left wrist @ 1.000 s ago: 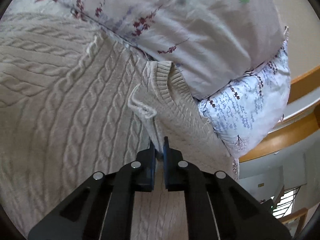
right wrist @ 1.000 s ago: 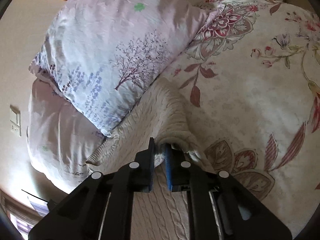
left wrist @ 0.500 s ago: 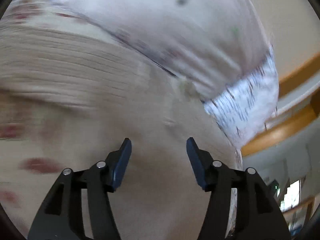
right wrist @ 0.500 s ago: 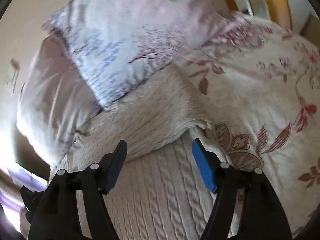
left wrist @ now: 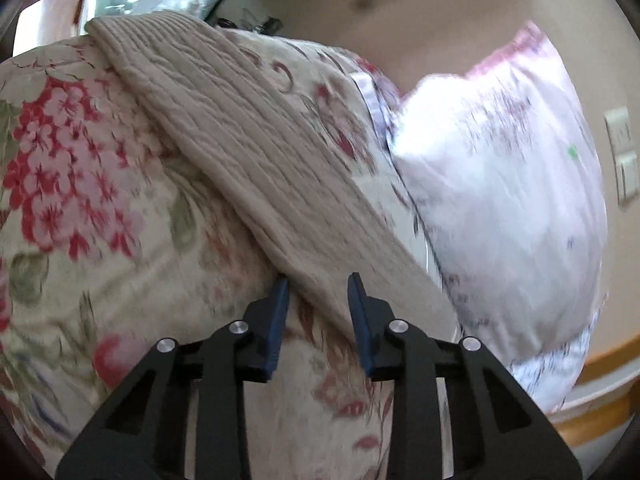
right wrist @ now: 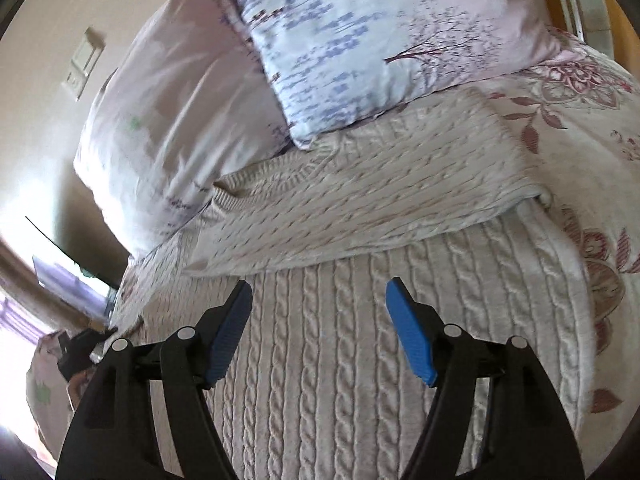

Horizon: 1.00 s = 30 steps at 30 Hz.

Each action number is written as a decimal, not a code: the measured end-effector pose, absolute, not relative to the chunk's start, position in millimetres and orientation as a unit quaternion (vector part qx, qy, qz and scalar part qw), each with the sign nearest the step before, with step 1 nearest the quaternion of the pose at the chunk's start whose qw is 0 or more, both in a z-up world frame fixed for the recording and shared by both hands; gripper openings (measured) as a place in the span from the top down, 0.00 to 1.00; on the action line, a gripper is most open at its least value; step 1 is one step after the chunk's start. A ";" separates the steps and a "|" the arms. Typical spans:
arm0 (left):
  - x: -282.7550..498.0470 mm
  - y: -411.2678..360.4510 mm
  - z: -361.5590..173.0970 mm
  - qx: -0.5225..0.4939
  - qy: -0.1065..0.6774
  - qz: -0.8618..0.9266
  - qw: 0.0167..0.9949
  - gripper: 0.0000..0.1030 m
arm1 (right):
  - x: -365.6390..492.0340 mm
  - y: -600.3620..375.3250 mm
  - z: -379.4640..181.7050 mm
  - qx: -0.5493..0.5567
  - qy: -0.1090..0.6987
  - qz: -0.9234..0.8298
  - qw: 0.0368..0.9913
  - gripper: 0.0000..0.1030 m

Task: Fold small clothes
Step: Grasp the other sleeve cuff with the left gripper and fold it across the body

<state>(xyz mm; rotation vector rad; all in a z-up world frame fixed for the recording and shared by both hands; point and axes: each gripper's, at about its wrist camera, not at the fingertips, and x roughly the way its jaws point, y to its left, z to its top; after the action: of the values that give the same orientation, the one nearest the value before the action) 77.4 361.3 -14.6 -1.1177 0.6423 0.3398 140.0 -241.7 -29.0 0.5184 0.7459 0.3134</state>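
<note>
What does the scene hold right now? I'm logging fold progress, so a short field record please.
garment: cream cable-knit sweater, one part folded over the body
folded part: fold edge runs across, above the gripper
surface: floral bedspread
pillows: blue-printed pillow touching the sweater's far edge; pale pink pillow beside it
left gripper: open, at the edge of a knit sleeve
right gripper: open, holds nothing

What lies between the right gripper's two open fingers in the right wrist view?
Between the right gripper fingers lies only the cable-knit sweater, flat on the floral bedspread. Its folded-over part lies just beyond the fingertips.
</note>
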 end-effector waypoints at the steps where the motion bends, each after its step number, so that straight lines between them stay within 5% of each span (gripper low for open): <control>1: 77.6 367.2 -16.2 -0.525 0.291 0.161 0.783 0.70 | 139.2 -240.6 -29.1 0.247 0.359 0.152 0.887 0.31; 5: 80.5 380.8 -19.8 -0.523 0.285 0.172 0.785 0.75 | 137.3 -239.2 -30.2 0.240 0.360 0.153 0.888 0.31; 8: 87.8 382.9 -21.0 -0.523 0.292 0.165 0.783 0.94 | 138.7 -241.8 -31.9 0.244 0.361 0.153 0.887 0.31; 22: 153.8 228.3 87.8 -0.452 0.224 -0.088 0.859 0.95 | 126.4 -263.7 -27.3 0.242 0.334 0.147 0.899 0.30; 30: 206.9 89.8 15.9 -0.435 0.366 -0.186 0.801 0.90 | 123.4 -280.0 -35.3 0.256 0.343 0.136 0.893 0.30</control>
<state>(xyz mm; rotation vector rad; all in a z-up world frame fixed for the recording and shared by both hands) 206.9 89.8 15.9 -0.9331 0.7857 -0.3997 123.4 -280.0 -35.3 0.5312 0.7113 0.2819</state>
